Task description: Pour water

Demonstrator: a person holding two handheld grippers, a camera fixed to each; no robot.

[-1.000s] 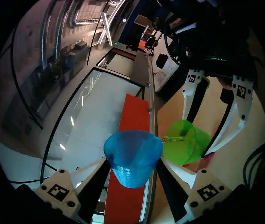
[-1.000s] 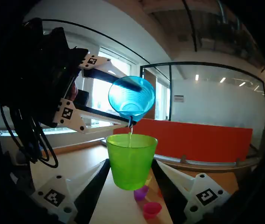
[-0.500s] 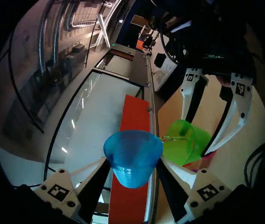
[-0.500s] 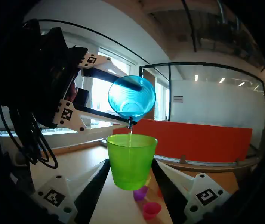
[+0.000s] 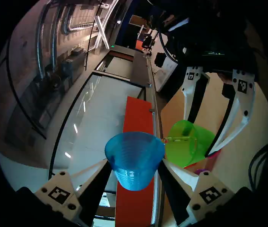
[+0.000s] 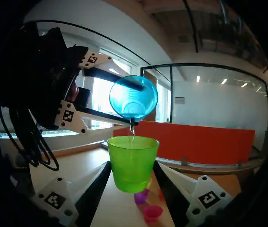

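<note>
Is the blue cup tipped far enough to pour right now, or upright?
Tipped. The blue cup lies on its side, and a thin stream falls from its rim into the green cup.

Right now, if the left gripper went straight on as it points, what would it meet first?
Beyond the blue cup it grips, the left gripper has a free path, then likely the orange panel; depth is unclear. The green cup lies off-line.

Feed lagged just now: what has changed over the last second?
Very little. The left gripper has tipped the blue cup very slightly further. The thin water stream still falls into the green cup, which the right gripper keeps upright. Both grips are unchanged.
</note>
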